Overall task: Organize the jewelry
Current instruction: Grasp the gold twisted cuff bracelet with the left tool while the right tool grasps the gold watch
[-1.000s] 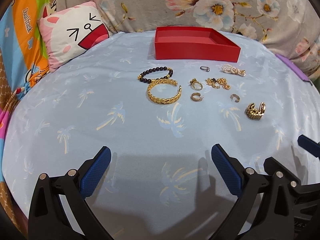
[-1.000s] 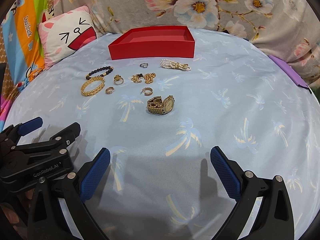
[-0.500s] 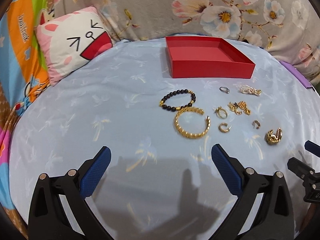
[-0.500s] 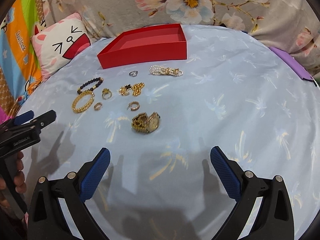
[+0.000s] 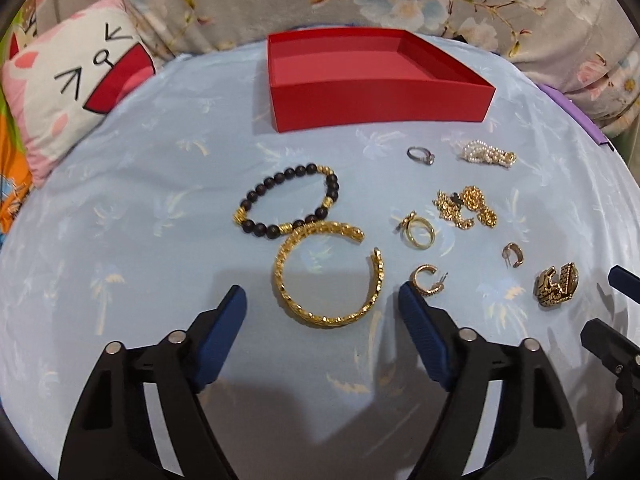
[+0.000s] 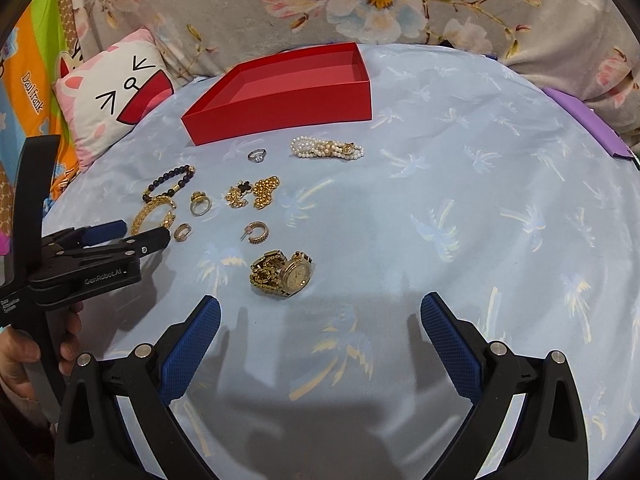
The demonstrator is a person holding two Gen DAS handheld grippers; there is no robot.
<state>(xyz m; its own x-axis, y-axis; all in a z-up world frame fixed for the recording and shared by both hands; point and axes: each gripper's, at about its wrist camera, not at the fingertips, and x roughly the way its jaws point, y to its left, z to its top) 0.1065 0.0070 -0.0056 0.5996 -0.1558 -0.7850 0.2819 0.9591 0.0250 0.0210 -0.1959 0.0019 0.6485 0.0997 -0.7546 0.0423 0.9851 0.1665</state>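
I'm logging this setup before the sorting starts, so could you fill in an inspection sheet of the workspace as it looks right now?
Surface: light blue cloth with a palm print, lightly wrinkled.
Job's things: red box open, nothing seen inside; gold bangle, black bead bracelet, pearl bracelet, silver ring, gold ring, two hoop earrings, gold chain pile and gold watch all lie loose on the cloth.
Clutter: nothing seen.
Grippers: left gripper has just been closing, jaws still apart near the bangle, not pressing it; right gripper open, empty, short of the watch.
Cables: nothing seen.
Surroundings: cat-face cushion, floral fabric behind.
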